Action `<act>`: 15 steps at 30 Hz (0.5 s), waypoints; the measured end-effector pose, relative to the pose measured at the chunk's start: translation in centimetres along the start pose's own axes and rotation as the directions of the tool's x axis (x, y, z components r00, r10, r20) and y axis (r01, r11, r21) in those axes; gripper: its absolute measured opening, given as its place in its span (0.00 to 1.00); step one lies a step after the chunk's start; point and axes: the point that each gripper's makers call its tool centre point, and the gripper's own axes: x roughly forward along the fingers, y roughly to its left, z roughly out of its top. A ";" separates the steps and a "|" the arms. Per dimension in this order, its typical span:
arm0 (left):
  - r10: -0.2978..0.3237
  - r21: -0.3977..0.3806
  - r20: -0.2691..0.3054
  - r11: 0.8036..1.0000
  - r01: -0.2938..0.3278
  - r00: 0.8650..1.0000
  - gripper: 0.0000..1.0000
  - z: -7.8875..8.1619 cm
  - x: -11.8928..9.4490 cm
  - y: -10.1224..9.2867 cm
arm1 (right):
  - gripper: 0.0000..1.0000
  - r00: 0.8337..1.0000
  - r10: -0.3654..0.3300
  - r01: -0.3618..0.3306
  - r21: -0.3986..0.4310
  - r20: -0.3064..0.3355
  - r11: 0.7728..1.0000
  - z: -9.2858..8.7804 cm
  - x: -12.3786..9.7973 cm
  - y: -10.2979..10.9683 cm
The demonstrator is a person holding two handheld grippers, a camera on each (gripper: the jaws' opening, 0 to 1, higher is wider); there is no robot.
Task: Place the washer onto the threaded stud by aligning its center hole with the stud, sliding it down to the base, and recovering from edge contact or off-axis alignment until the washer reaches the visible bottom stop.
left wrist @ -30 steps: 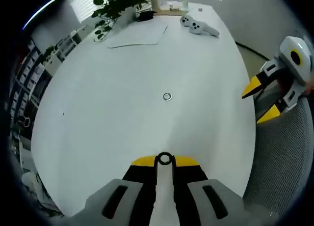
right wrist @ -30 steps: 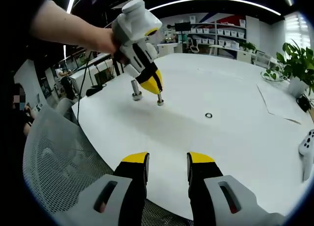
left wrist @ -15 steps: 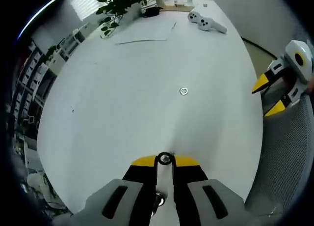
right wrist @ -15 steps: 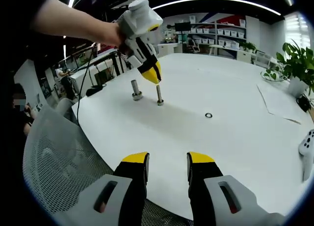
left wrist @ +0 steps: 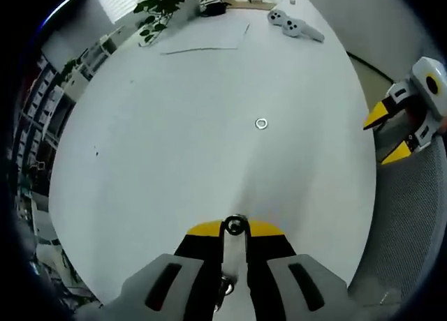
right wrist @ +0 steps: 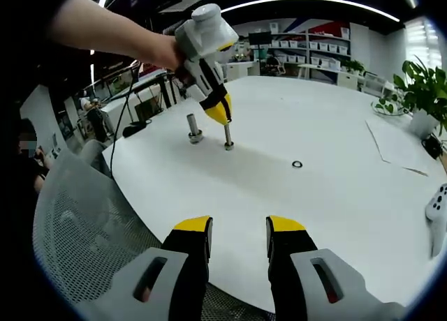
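Left gripper is clenched on a washer at its jaw tips, poised directly over the top of the threaded stud. A second stud stands just beside it. A spare washer lies on the white table, ahead of the right gripper, whose jaws are parted and hold nothing.

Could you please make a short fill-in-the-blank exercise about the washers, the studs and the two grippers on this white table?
1. The left gripper holds a washer just above the top of a threaded ____.
2. The number of upright studs on the table is ____.
3. A spare washer lies flat on the ____.
4. The fingers of the right gripper are ____, holding nothing.

Missing words: stud; two; table; open
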 end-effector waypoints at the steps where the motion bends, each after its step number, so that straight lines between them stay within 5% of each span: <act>1: -0.001 -0.003 -0.002 1.000 0.001 1.000 0.09 0.0 -0.1 -0.1 | 0.34 1.000 0.001 -0.001 0.000 0.000 1.000 0.0 0.0 0.0; 15: -0.007 -0.012 -0.024 1.000 0.006 1.000 0.09 -0.5 0.1 0.0 | 0.34 1.000 0.001 -0.001 -0.001 -0.002 1.000 0.0 0.0 0.0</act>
